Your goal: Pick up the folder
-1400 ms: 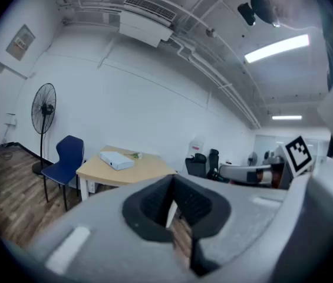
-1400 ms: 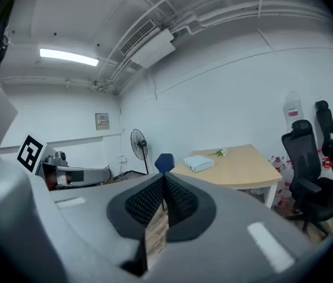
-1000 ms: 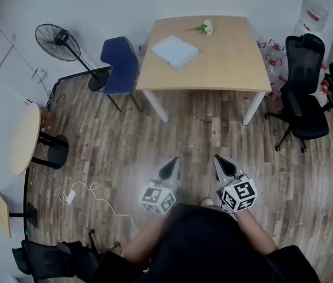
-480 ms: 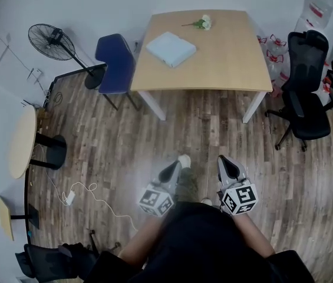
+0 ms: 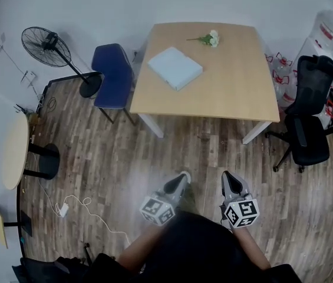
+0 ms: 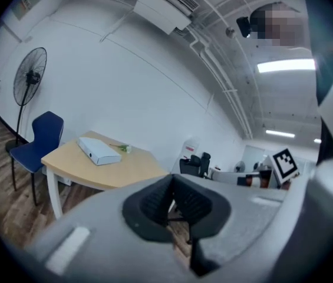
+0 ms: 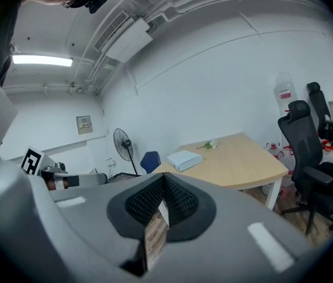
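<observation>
Both grippers have come nearer the table since a second ago, and the table now fills more of the head view, with the folder on it drawn closer too.

Wood-plank floor [image 5: 154, 158] covers most of the head view. The table [image 5: 231, 93] stands against the far wall, its top pale wood on white legs. A black office chair [image 5: 310, 117] stands just beside its right edge, and a blue chair [image 5: 112, 72] stands at its left edge. A round table [image 5: 13, 152] sits well apart at the far left, and a standing fan [image 5: 43, 43] is near the wall behind the blue chair.

The folder [image 5: 175, 67], pale blue-white and flat, lies on the left half of the tabletop, turned at an angle to the edges. Nothing touches it. Both gripper views show it lying there too, well ahead of the jaws [image 6: 98, 150] [image 7: 184, 159].

The left gripper [image 5: 180, 180] and the right gripper [image 5: 229, 177] are side by side over the floor, well short of the table and pointing towards it. In each gripper's own view the jaws are closed together with nothing between them [image 6: 172, 202] [image 7: 164, 202].

A small spray of flowers [image 5: 208, 38] lies on the far edge of the tabletop, beyond the folder and apart from it.
</observation>
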Available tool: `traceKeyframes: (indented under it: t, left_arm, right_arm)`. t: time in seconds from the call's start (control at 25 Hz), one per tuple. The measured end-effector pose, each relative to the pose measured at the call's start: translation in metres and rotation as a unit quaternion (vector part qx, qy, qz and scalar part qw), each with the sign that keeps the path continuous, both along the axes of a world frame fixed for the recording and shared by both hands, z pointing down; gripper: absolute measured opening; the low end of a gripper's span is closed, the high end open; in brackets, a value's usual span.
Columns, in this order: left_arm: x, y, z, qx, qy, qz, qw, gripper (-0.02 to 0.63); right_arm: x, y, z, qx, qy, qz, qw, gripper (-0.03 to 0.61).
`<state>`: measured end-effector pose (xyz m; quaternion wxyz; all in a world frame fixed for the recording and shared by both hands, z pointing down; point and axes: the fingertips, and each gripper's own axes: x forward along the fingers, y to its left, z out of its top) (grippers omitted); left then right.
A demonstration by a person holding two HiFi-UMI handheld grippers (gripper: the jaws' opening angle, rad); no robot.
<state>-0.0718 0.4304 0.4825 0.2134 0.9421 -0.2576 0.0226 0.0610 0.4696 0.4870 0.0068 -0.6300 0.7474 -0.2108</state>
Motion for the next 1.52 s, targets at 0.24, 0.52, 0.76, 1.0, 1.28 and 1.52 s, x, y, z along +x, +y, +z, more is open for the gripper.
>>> traceKeyframes:
  t: [0.24, 0.52, 0.76, 1.0, 1.28, 1.52]
  left_arm:
    - [0.003, -0.125, -0.011, -0.007, 0.013, 0.01, 0.9998, 0.002]
    - [-0.011, -0.256, -0.002, -0.036, -0.004, 0.009, 0.9993, 0.002]
    - [-0.03, -0.331, 0.031, -0.055, -0.016, 0.017, 0.9982, 0.002]
    - [-0.049, -0.393, 0.041, -0.071, -0.03, -0.014, 0.997, 0.002]
    - [-0.061, -0.422, 0.039, -0.07, -0.027, -0.043, 0.9963, 0.002]
    - [-0.063, -0.454, 0.042, -0.071, -0.03, -0.082, 0.9936, 0.002]
  right_arm:
    - [-0.002, -0.123, -0.007, -0.015, 0.015, -0.003, 1.0, 0.0]
    - [-0.004, -0.253, -0.025, -0.012, 0.032, 0.032, 0.999, 0.0]
    - [-0.016, -0.331, -0.014, -0.026, 0.063, 0.026, 0.997, 0.0]
    - [-0.042, -0.377, -0.011, -0.045, 0.061, -0.024, 0.997, 0.0]
    - [-0.051, -0.415, -0.009, -0.044, 0.066, -0.042, 0.996, 0.0]
    - [-0.039, -0.464, 0.004, -0.048, 0.059, -0.062, 0.995, 0.0]
